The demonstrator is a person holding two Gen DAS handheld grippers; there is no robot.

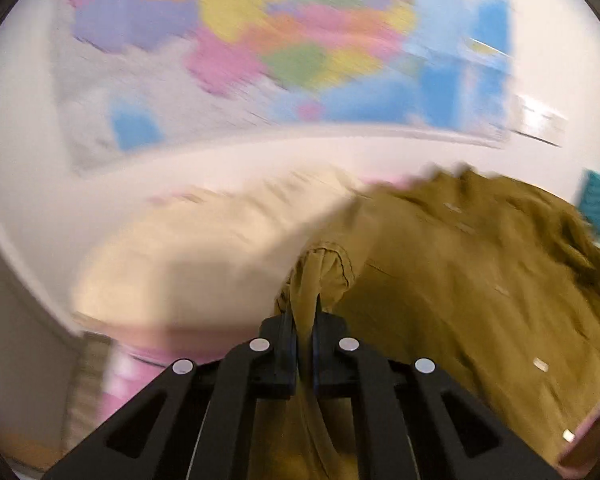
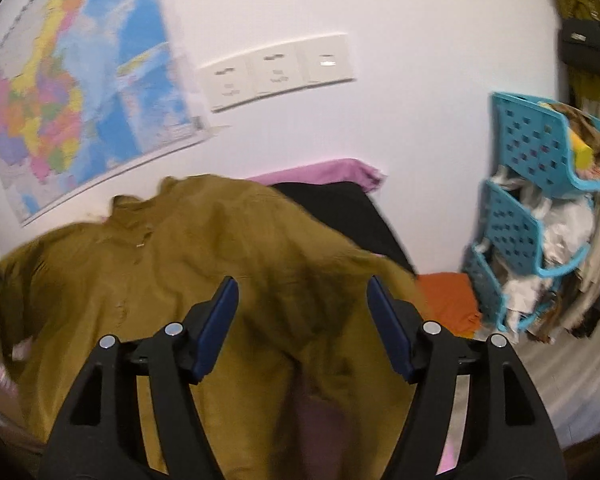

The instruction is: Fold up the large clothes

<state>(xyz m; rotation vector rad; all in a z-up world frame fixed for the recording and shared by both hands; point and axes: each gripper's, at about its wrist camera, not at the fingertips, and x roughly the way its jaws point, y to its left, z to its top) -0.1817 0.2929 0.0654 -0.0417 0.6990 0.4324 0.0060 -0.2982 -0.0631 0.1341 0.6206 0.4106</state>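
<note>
Presently the left gripper (image 1: pixel 305 316) has its fingers clenched on a bunched fold of the olive-brown jacket (image 2: pixel 180 280), which spreads ahead and to its right; the right gripper (image 2: pixel 303 292) hovers released above the same cloth, nothing between. Beneath, pink bedding (image 2: pixel 320 170); behind, a wall map (image 2: pixel 80 92), blue baskets (image 2: pixel 540 152) at right

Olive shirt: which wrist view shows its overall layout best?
Right wrist. The olive shirt is spread out there, collar towards the wall, fairly sharp, under the open right tool. The left wrist view is motion-blurred and shows only one side of it, a bunched fold pinched in the left tool.
</note>
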